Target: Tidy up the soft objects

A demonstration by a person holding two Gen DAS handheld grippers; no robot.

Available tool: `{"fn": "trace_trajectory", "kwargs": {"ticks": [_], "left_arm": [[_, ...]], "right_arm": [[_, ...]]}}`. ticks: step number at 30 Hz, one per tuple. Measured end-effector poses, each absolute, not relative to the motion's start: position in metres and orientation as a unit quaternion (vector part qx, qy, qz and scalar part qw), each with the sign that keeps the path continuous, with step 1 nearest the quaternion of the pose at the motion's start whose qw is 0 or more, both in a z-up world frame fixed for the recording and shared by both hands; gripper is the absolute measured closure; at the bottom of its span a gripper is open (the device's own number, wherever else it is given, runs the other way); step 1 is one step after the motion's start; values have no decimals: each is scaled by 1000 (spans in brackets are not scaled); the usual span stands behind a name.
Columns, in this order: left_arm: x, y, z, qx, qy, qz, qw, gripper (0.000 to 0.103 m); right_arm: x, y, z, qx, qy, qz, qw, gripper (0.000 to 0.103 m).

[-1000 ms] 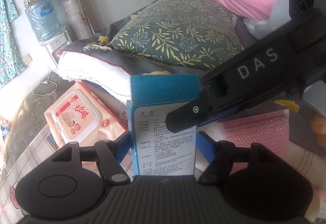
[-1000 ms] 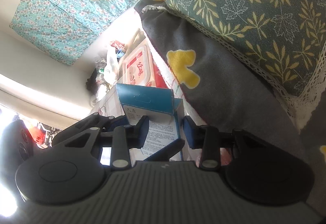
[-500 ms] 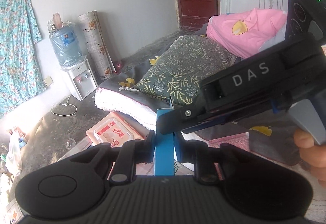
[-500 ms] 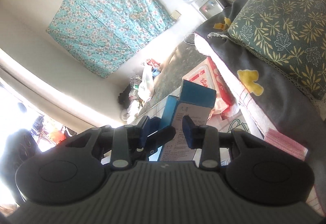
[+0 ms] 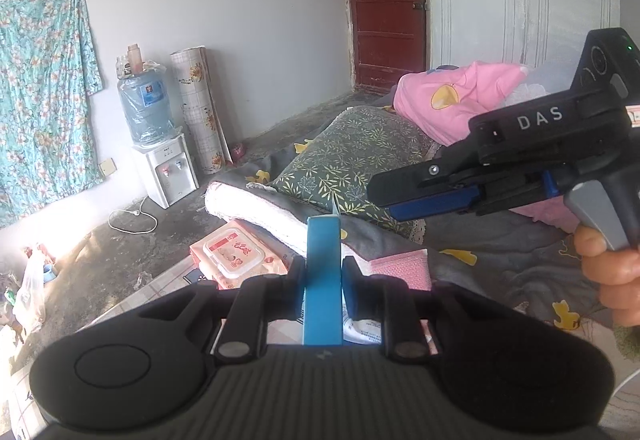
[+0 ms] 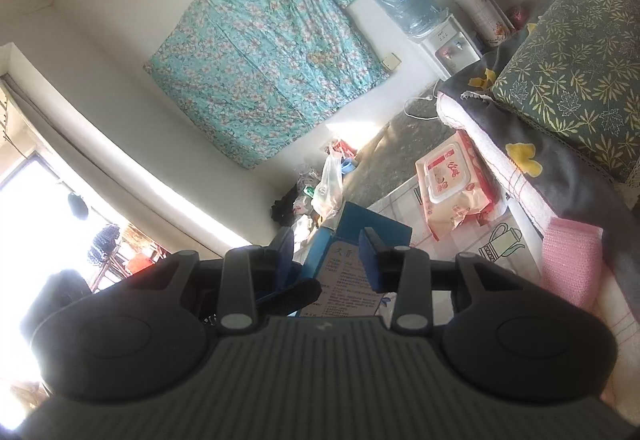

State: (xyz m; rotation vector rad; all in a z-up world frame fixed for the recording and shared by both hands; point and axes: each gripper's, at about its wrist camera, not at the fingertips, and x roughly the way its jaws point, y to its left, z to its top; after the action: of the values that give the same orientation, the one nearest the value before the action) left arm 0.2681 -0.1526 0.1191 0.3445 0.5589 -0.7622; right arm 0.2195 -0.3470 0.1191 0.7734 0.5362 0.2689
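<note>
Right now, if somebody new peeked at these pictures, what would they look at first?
Probably the blue box, held up in the middle and squeezed edge-on by the left tool, with the right tool hovering beside it. Next, the big turquoise flowery cloth hanging on the wall. Then the leafy green pillow on the bed, with a pink wet-wipes pack lying below it.

Matt blue cardboard box point(image 5: 323, 272), glossy plastic wipes pack point(image 5: 234, 254), leaf-print cloth pillow point(image 5: 352, 160)
</note>
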Motion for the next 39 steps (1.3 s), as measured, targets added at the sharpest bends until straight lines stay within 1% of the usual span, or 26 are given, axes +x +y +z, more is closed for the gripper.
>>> {"fn": "trace_trajectory", "kwargs": {"ticks": [4,5,12,22,27,32,39], "left_arm": [[245,-124,125,152,281,-362,876,83],[241,-118,126,150,285,-361,875,83],[206,-69,126,123,310,-326,885,83],[168,36,122,69,346,-216,910,83],[172,91,114,60,370,-124,919,83],[194,141,84,84,399,-22,913,83],[256,148,27,171,421,53,889,83]], "right_arm": [[183,-345,98,403,250,142,869,55],[173,-341,87,415,253,152,860,54],[137,-303,43,468,267,196,819,53],[126,-221,42,447,304,273,796,53],[120,-196,38,438,324,295,785,53],[127,-185,24,437,350,301,772,52],[143,-184,7,444,370,278,767,52]]}}
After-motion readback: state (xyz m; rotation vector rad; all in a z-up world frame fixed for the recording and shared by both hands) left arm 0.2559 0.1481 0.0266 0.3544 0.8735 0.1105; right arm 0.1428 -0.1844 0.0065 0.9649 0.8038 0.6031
